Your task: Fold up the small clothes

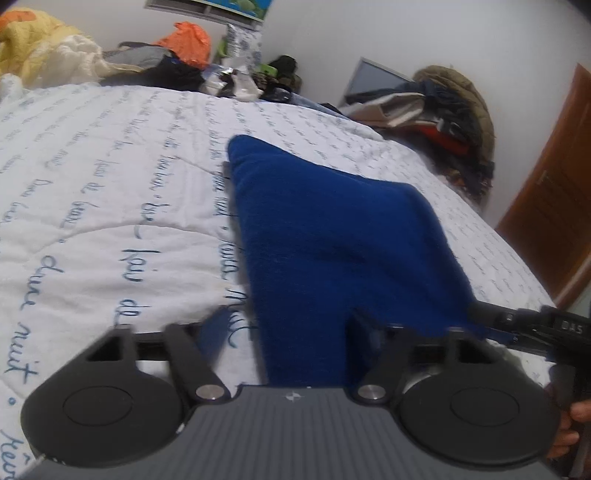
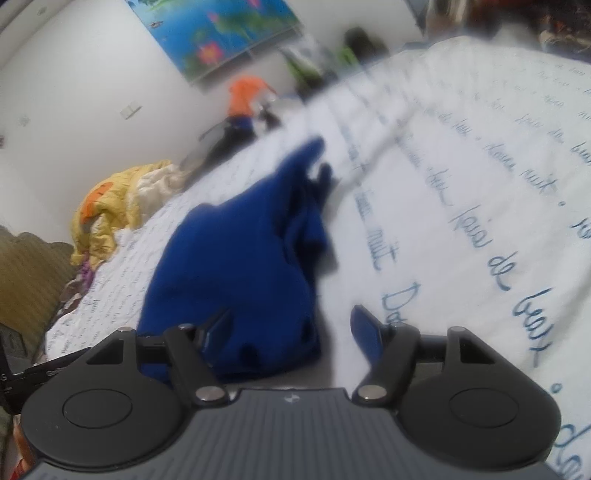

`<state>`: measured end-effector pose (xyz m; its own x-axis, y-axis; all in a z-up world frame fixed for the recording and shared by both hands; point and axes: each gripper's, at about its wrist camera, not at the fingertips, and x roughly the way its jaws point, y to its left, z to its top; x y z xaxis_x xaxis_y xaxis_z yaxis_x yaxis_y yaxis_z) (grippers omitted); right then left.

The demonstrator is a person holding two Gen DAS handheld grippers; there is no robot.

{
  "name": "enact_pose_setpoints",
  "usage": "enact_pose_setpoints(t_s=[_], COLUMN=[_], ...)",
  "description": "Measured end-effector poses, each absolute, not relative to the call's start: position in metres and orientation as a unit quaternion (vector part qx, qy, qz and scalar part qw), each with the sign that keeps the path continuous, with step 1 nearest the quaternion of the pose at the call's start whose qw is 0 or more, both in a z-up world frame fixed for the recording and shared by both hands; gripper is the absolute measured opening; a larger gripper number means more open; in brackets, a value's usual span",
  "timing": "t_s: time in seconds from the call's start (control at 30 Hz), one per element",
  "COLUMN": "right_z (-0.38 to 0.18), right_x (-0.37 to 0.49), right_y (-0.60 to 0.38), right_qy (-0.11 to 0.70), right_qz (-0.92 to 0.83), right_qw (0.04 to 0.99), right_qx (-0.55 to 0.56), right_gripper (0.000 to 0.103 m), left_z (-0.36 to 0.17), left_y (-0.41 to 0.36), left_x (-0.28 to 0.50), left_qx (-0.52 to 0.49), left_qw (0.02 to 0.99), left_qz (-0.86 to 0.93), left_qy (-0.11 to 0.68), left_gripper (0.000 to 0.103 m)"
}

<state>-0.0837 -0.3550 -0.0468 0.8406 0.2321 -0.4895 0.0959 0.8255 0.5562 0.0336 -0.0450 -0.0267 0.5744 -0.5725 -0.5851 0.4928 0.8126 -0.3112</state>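
The left gripper (image 1: 286,328) is low over the bed, its jaws parted, and the near edge of the blue cloth (image 1: 332,240) lies between its fingers; the right finger is half buried in the fabric while the left finger sits on the bedspread beside the cloth, so the pads do not pinch it. The right gripper (image 2: 291,326) also has its jaws apart, the left finger against the near hem of the same blue cloth (image 2: 240,266) and the right finger over bare bedspread; nothing is clamped. In the left wrist view the right gripper (image 1: 480,317) comes in from the right, its black tip touching the cloth's near right corner, with part of a hand (image 1: 565,428) at the right edge. The cloth lies in the middle of the bed, fairly flat and tapering to a corner at its far end in the left view, more bunched with a raised fold in the blurred right view. The bedspread (image 1: 110,192) is white with blue handwriting printed across it. At the far side there is a yellow quilt (image 1: 40,44), an orange item (image 1: 190,38) and dark odds and ends. Far right, a pile of clothes (image 1: 443,122) sits near a brown door (image 1: 554,192). A blue painting (image 2: 221,33) hangs on the white wall.
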Motion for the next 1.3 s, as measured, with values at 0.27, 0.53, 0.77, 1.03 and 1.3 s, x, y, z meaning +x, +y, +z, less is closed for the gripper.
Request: enact_pose_setpoints(t_s=[0.27,0.53,0.77,1.03,1.3], right_z=[-0.049,-0.048,-0.048,-0.019,-0.004], right_x=[-0.075,-0.088,-0.099,-0.094,0.01], right_y=[-0.33,-0.339,-0.332,-0.333,-0.357], right_qy=[0.295,0.29,0.305,0.265,0.277], right_qz=[0.045,0.087,0.081,0.018,0.003], right_qw=[0.92,0.898,0.902,0.942,0.946], right_qx=[0.255,0.319,0.295,0.207,0.171], right_gripper=[0.015,0.011,0.013,0.074,0.066], left_z=[-0.025,-0.003,-0.017,0.019,0.028], left_y=[-0.048,-0.026,-0.026,-0.024,-0.094], left_x=[0.031,0.016,0.017,0.025,0.077], left_qx=[-0.063,-0.089,-0.081,-0.024,0.069], left_qw=[0.881,0.877,0.873,0.932,0.935], left_qz=[-0.309,-0.312,-0.299,-0.221,-0.218], left_qy=[0.353,0.353,0.376,0.287,0.27], left_gripper=[0.012,0.011,0.015,0.094,0.086])
